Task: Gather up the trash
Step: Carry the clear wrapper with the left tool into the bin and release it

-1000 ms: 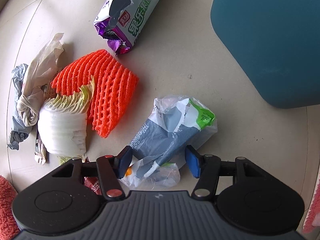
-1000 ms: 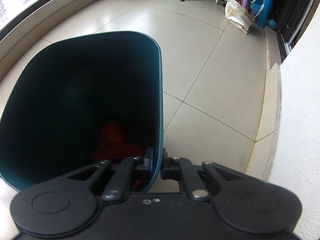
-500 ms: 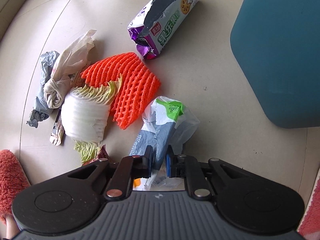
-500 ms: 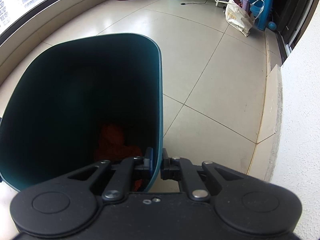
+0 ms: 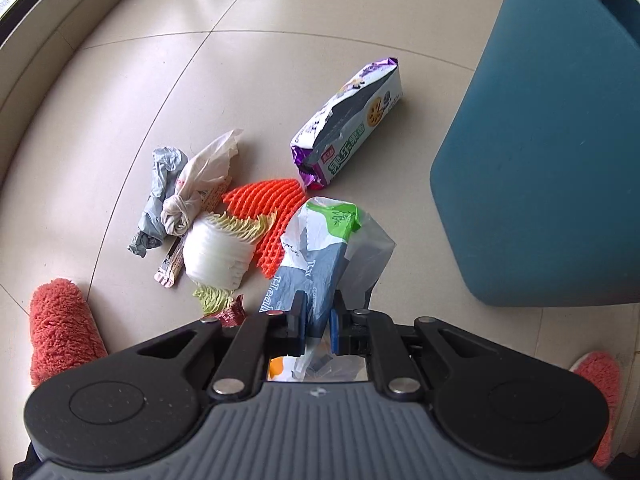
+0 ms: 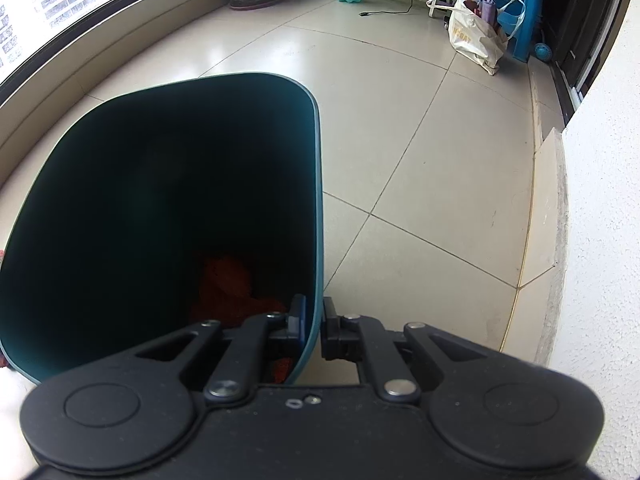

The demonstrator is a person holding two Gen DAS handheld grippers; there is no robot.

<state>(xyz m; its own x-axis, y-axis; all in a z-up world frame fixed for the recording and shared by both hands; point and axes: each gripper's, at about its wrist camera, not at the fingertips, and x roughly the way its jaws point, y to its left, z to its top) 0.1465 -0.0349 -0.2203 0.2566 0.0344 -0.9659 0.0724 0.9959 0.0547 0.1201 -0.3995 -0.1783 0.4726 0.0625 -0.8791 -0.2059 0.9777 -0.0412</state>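
- The left gripper (image 5: 318,316) is clamping a crumpled blue, white and green plastic bag (image 5: 320,248), pinched between its jaws and hanging clear above the floor litter.
- The right gripper (image 6: 312,322) is clenching the rim of the teal trash bin (image 6: 160,216), one jaw inside the wall and one outside, steadying it.
- Step in hand, as judged: carrying the bag to the bin, which is standing to the right in the left wrist view.
- The next move is calling for a swing over the bin opening, then a release.
- Something orange is already lying at the bin bottom.
- A snack wrapper (image 5: 352,124), orange foam net (image 5: 268,208), cabbage piece (image 5: 220,248) and knotted bags (image 5: 188,184) are waiting on the floor tiles (image 5: 280,80).
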